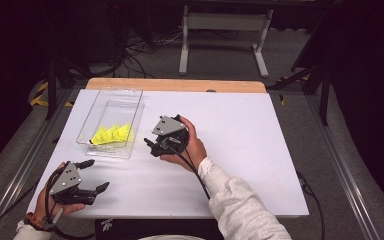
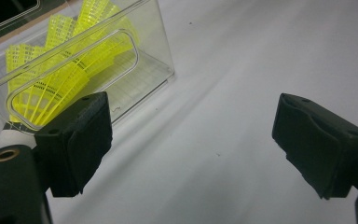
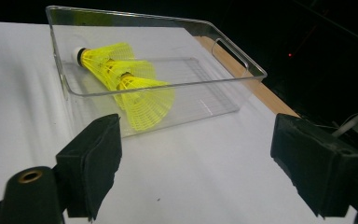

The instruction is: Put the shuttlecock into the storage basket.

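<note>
Yellow shuttlecocks (image 3: 121,79) lie in clear tray (image 1: 132,117) on table (image 1: 240,150). Likely light, springy skirts crush easily; grip at cork. Right tool (image 1: 151,146) and left tool (image 1: 94,175) both gape, empty.

Bright white table (image 1: 240,150) under overhead light, dark dim surroundings, soft shadows, slightly soft focus
</note>
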`<control>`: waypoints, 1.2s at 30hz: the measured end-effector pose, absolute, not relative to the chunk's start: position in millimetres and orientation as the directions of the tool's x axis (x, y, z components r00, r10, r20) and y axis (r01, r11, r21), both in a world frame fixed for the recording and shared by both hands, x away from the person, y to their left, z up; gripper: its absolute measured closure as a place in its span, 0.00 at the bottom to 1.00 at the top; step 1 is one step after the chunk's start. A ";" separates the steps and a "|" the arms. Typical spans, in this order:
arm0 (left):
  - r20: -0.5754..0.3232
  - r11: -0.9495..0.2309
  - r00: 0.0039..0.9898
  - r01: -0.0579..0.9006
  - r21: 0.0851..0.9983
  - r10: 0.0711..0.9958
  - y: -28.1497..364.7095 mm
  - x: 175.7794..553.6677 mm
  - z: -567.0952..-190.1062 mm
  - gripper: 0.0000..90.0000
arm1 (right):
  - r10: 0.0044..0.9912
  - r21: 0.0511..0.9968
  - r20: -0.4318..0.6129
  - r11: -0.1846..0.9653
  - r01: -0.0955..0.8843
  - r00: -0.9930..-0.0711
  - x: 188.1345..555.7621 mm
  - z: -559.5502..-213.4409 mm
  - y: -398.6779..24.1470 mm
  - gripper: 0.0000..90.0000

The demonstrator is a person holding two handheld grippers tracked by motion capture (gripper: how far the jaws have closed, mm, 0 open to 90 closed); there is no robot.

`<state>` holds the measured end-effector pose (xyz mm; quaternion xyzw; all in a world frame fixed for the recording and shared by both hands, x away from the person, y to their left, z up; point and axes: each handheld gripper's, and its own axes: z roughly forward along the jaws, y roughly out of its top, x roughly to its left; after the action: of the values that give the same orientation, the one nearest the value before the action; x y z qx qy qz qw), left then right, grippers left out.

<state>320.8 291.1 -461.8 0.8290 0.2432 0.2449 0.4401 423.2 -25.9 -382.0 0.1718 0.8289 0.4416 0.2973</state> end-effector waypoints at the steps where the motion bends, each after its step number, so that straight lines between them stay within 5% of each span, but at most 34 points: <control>1: 0.193 -0.495 0.761 0.188 0.848 0.619 291.2 320.7 -461.8 0.15 | 0.551 0.835 -0.342 0.550 0.023 -0.761 423.3 -381.6 -26.6 0.19; 36: 0.195 -0.497 0.761 0.187 0.847 0.619 290.8 320.3 -461.7 0.15 | 0.612 0.864 -0.320 0.502 0.044 -0.723 426.0 -379.5 -58.1 0.03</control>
<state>320.3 290.8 -461.7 0.8294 0.2429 0.2462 0.4387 426.0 -58.1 -379.5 0.2028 0.8086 0.4558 0.3120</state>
